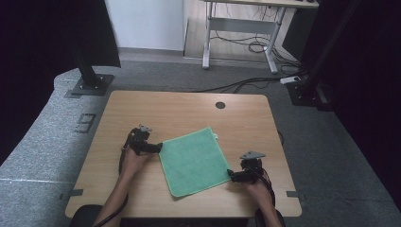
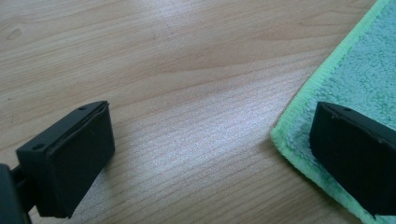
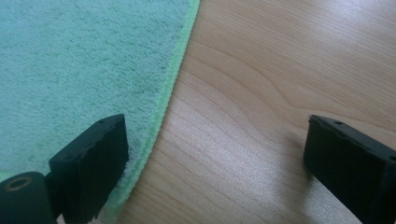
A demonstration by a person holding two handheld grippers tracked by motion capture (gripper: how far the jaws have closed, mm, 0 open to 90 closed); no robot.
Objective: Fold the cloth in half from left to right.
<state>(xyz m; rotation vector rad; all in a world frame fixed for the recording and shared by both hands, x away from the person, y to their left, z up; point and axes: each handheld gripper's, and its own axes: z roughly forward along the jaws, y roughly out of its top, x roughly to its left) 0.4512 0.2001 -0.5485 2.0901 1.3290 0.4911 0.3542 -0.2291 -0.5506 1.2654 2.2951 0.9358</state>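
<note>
A green terry cloth (image 1: 193,161) lies flat and spread out in the middle of the wooden table (image 1: 179,111). My left gripper (image 1: 160,147) is open at the cloth's left corner. In the left gripper view one jaw hangs over the cloth's hemmed edge (image 2: 299,112) and the other over bare wood, with the gripper (image 2: 212,158) empty. My right gripper (image 1: 230,174) is open at the cloth's right corner. In the right gripper view its left jaw is over the cloth (image 3: 74,65), its right jaw over wood, and nothing lies between the fingers of the gripper (image 3: 217,163).
A round dark cable hole (image 1: 220,105) sits near the table's far edge. Two black stand bases (image 1: 90,85) flank the table on the grey carpet. A white desk frame (image 1: 241,28) with cables stands farther back. Bare wood surrounds the cloth.
</note>
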